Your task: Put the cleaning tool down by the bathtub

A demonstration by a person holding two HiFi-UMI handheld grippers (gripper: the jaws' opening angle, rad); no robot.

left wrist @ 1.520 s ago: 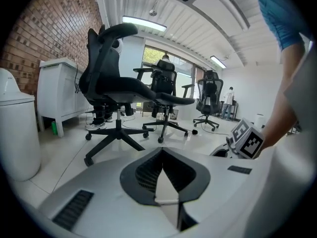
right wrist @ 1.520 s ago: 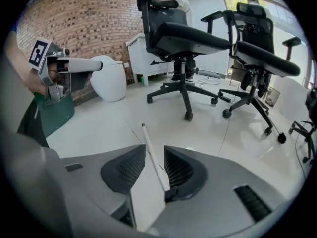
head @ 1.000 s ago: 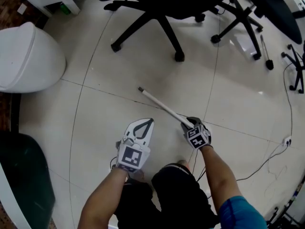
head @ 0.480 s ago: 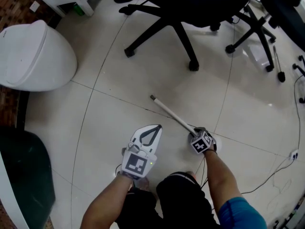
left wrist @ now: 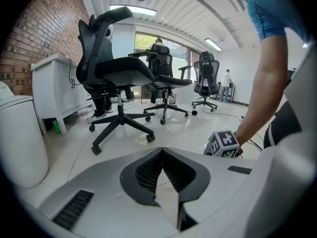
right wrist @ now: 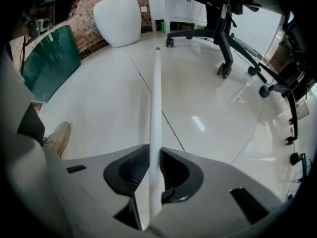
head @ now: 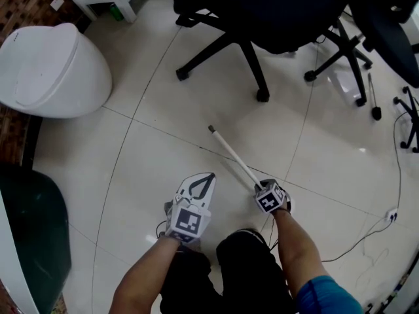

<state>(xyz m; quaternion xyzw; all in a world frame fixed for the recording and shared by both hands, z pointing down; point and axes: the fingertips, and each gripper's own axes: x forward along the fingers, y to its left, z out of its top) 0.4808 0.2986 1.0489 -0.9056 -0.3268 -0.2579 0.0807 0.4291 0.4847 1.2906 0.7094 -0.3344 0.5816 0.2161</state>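
Observation:
The cleaning tool shows as a long white handle (head: pixel 234 156) that slants away from me across the pale floor. Its far end (head: pixel 211 129) points toward the chairs, and its head is hidden under my hand. My right gripper (head: pixel 260 186) points steeply down at the handle's near end. Its jaws have just been closing, and the pads now press on the handle (right wrist: pixel 156 98) from both sides (right wrist: pixel 155 157). My left gripper (head: pixel 209 175) hovers beside it to the left, shut and empty (left wrist: pixel 162 150). The right gripper's marker cube (left wrist: pixel 224 144) shows in the left gripper view.
A white toilet (head: pixel 52 70) stands at the upper left, with a dark green panel (head: pixel 33 234) below it at the left edge. Black office chairs (head: pixel 255 18) on castors fill the top. Cables (head: pixel 366 234) trail over the floor at the right. My shoe (right wrist: pixel 57 133) is near the handle.
My right gripper has shifted a little at the handle's near end and tipped further down. The left gripper has edged forward. The handle keeps its slant.

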